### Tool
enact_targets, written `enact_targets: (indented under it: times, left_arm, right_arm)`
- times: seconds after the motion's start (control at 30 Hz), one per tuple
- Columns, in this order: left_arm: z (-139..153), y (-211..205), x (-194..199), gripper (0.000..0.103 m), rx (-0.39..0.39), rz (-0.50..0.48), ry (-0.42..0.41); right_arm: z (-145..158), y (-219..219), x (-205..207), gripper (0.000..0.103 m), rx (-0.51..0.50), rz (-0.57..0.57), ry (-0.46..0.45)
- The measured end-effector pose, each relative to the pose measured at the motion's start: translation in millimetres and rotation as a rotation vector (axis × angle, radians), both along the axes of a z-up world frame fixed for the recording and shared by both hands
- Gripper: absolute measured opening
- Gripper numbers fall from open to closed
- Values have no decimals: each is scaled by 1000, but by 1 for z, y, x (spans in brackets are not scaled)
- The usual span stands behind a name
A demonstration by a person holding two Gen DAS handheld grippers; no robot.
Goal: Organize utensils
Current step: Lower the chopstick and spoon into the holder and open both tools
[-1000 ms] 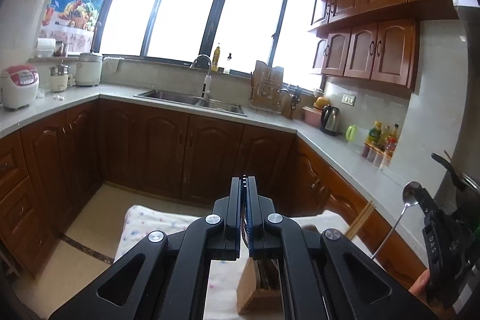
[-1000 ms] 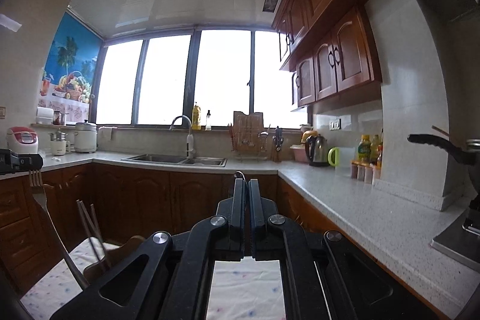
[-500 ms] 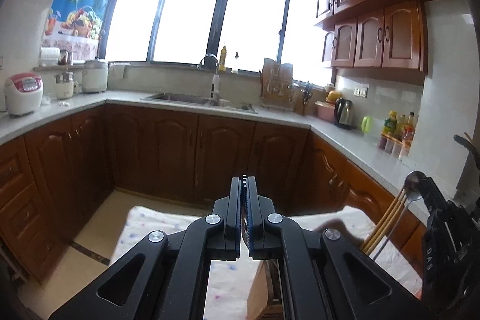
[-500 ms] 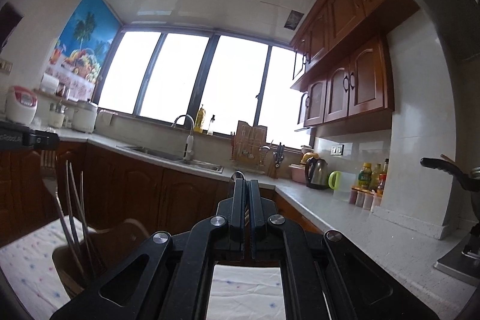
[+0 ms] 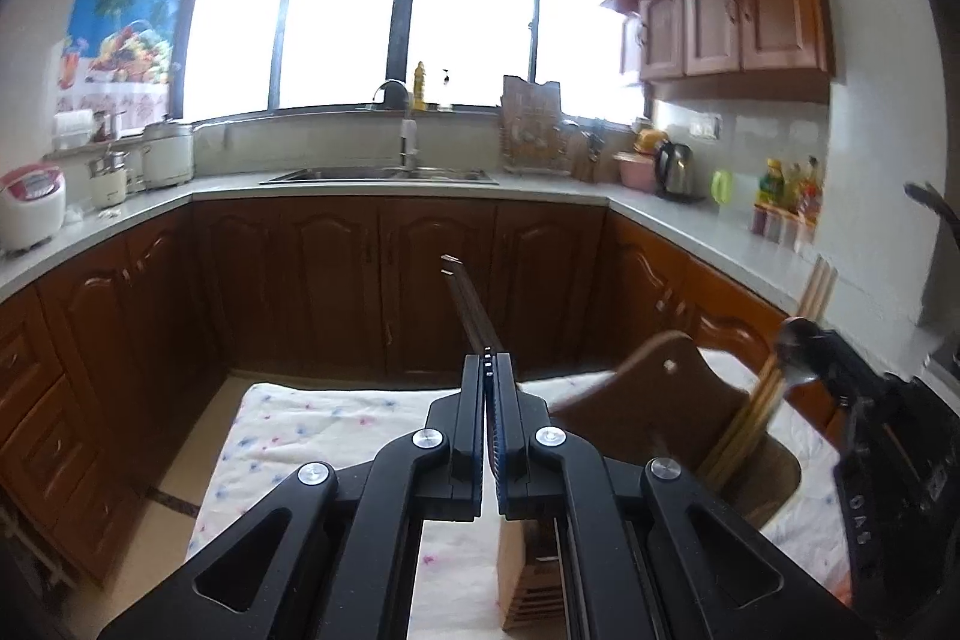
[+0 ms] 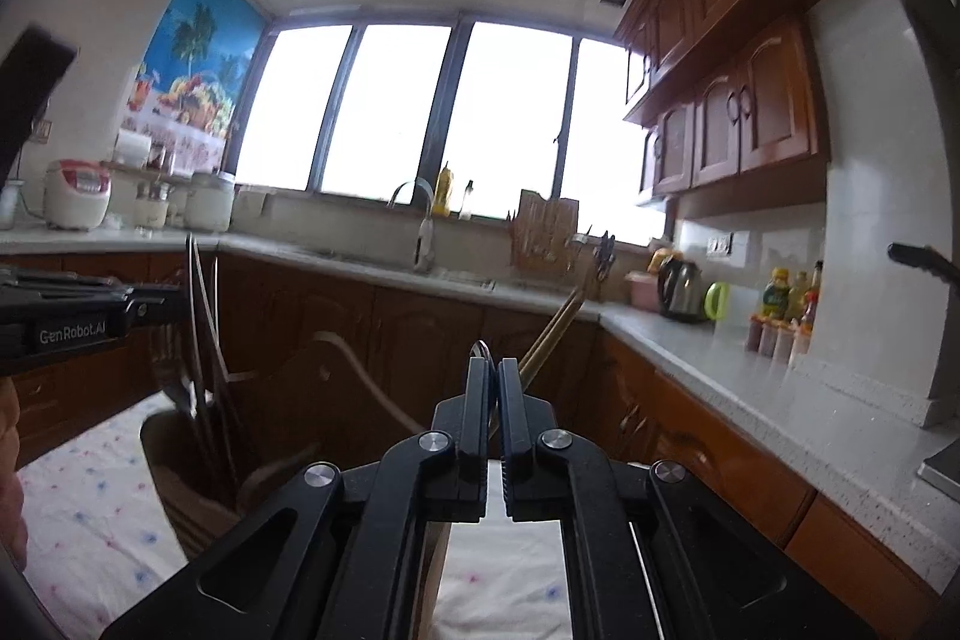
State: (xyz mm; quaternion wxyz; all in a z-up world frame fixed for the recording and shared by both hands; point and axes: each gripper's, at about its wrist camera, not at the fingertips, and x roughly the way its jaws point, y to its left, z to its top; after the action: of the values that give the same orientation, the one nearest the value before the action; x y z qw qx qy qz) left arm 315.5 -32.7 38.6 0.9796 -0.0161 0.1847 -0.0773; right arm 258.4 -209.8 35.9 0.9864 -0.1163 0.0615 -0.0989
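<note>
The left gripper [image 5: 489, 361] is fully closed on a thin dark utensil [image 5: 465, 301] that sticks out forward and up from the jaws; I cannot tell what kind it is. The right gripper [image 6: 493, 370] is also pressed shut, on a metal spoon [image 5: 798, 340], and the spoon's bowl is up at the fingertips. Both utensils hang at the wooden holder [image 5: 660, 382]. The holder stands toward the right edge of the table [image 5: 336, 418], on a white flowered cloth. Pale wooden chopsticks [image 5: 813, 289] lean in its right compartment.

Behind the table a grey counter [image 5: 708, 244] goes around the kitchen. On it, from the left, are a rice cooker [image 5: 30, 208], a sink [image 5: 378, 173] under the wide window and a kettle [image 5: 675, 169].

A second ago both grippers were higher and the holder was only just seen at the bottom. Now its back board rises between them. The jaws were closed then too.
</note>
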Motion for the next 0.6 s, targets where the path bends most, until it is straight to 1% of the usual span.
enact_targets:
  times: [0.13, 0.23, 0.33, 0.47, 0.53, 0.57, 0.6]
  left_arm:
    - [1, -4, 4, 2, 32, -45, 26]
    - [2, 0, 6, 2, 49, -42, 38]
    - [6, 4, 10, 3, 30, -47, 55]
    - [11, 7, 14, 4, 18, -47, 74]
    - [12, 6, 15, 11, 14, -52, 92]
    - [14, 7, 15, 22, 12, -52, 99]
    - [16, 7, 16, 30, 10, -46, 96]
  right_arm:
    - [-1, -5, 1, 2, 20, 9, 35]
    - [1, -10, 2, 3, 45, 13, 57]
    - [-1, -12, 2, 3, 60, 12, 72]
    - [-1, -18, 3, 6, 93, 16, 93]
    - [-1, -20, 2, 6, 110, 21, 105]
    - [0, -22, 2, 6, 121, 18, 113]
    - [1, -24, 3, 8, 135, 17, 123]
